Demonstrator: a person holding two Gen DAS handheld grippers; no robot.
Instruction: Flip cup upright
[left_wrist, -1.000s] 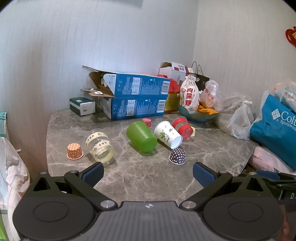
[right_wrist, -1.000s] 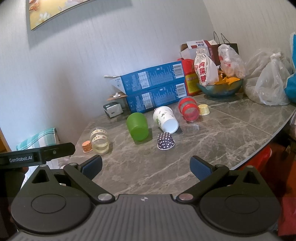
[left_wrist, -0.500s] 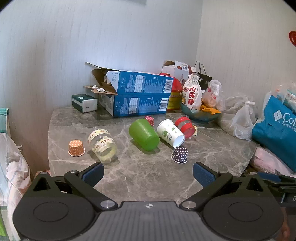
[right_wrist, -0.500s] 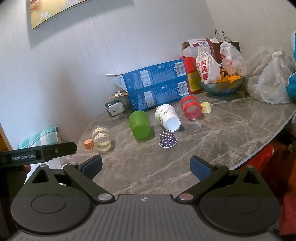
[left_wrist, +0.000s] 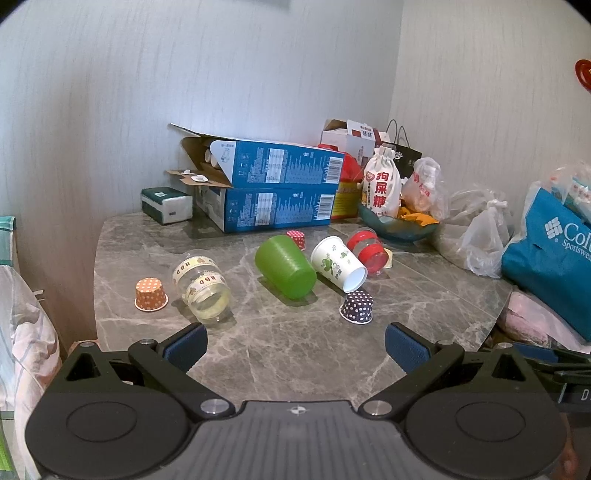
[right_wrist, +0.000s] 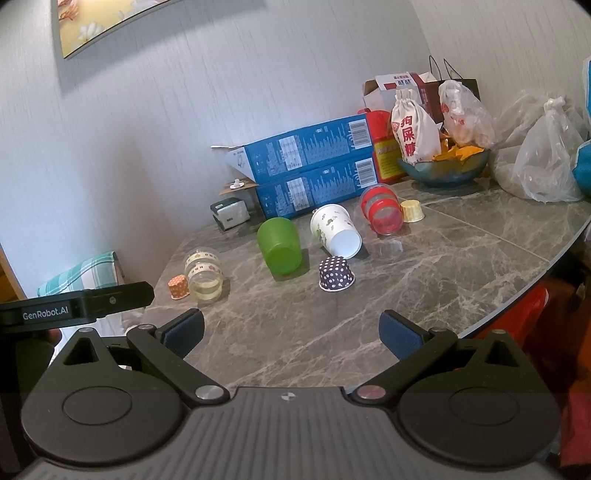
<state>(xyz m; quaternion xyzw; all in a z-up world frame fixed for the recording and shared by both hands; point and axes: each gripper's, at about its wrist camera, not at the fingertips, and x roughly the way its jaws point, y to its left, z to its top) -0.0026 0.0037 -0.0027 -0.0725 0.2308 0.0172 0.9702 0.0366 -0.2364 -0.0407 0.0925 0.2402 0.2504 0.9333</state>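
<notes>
Several cups lie tipped on a grey marble table (left_wrist: 280, 354). Nearest the stacked blue cardboard boxes (left_wrist: 273, 195), a green plastic cup (left_wrist: 286, 267) rests on its side, untouched. Both the left gripper (left_wrist: 293, 345) and right gripper (right_wrist: 291, 332) hang wide apart, empty, well short of it. Nothing looks righted yet.

Both wrist views face the table (left_wrist: 295, 350) from its near edge.
</notes>
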